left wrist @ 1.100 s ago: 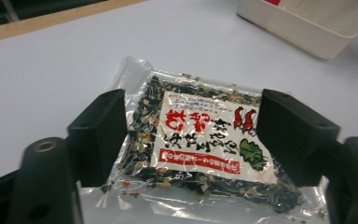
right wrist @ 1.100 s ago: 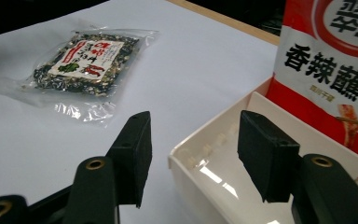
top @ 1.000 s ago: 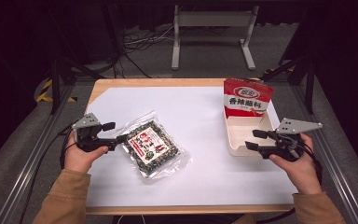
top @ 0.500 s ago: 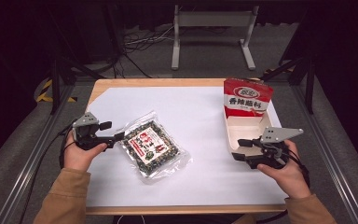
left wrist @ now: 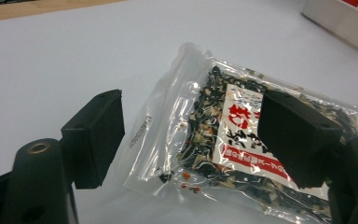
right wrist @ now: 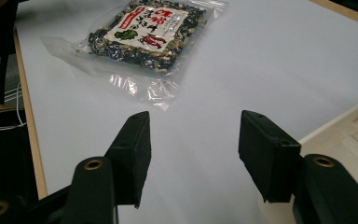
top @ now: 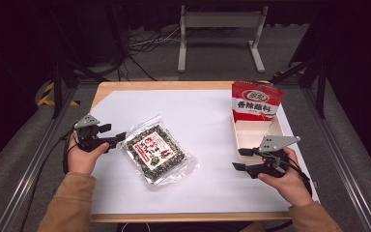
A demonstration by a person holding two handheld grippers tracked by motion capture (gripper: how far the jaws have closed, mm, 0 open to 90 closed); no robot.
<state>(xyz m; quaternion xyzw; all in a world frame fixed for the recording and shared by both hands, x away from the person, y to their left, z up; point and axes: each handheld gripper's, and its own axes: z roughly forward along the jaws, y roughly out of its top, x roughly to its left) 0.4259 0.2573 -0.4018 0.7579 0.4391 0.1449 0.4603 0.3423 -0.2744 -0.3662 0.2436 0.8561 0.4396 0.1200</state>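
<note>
Left gripper (top: 117, 139) jaws spread, straddling the near edge of the clear snack bag (top: 158, 153) lying flat mid-bench (top: 203, 111), apparently lined up to pinch it. Right gripper (top: 238, 159) also spread and empty, beside the open white box (top: 255, 133), probably the bag's destination

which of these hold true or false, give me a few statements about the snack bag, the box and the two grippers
1. The clear snack bag lies flat on the white sheet. True.
2. The left gripper is clamped on the bag. False: its jaws stand open at the bag's edge, pads apart from it in the left gripper view.
3. The right gripper holds nothing. True: its jaws are open over bare sheet.
4. The bag sits inside the open box. False: it lies on the sheet to the box's left.
5. The box's red lid flap stands upright. True.
</note>
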